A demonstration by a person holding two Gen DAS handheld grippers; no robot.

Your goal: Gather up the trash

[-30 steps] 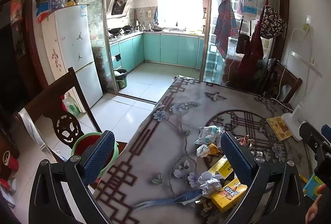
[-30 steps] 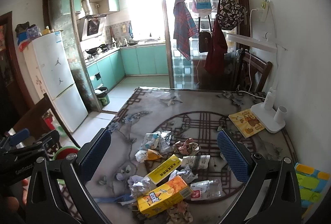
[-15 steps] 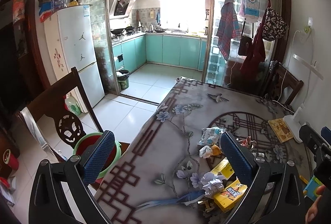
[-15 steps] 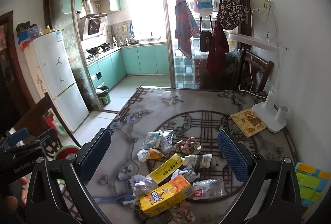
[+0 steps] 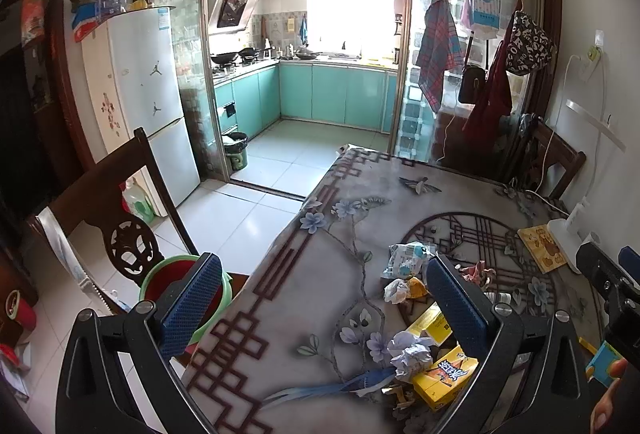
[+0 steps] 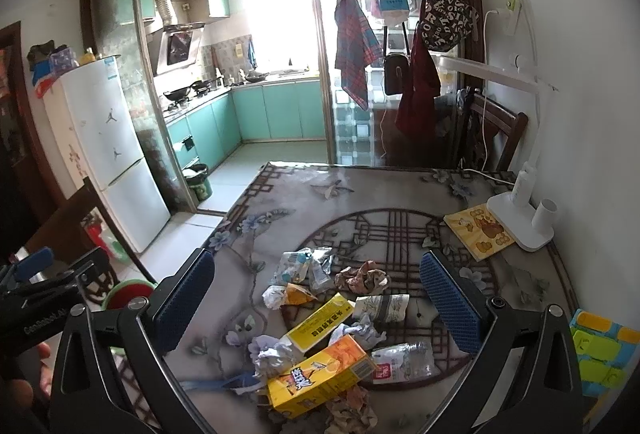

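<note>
Trash lies heaped on the patterned counter (image 6: 280, 193), and the orange snack box (image 6: 320, 374) serves as landmark: a yellow carton (image 6: 320, 322) rests just behind it, crumpled paper (image 6: 272, 352) touches its left end, and a clear plastic wrapper (image 6: 404, 360) sits just to its right. Right gripper (image 6: 316, 308) hovers above the box, jaws spread wide and empty. Left gripper (image 5: 324, 308) hangs over the counter's left edge, jaws likewise spread, with a green-rimmed basin (image 5: 154, 274) on the chair below.

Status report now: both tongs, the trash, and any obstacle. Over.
Left tongs open, empty. Right tongs open, empty, above the trash pile. Trash all on the table, none collected. Green-rimmed bin beside table; nothing in the way.
</note>
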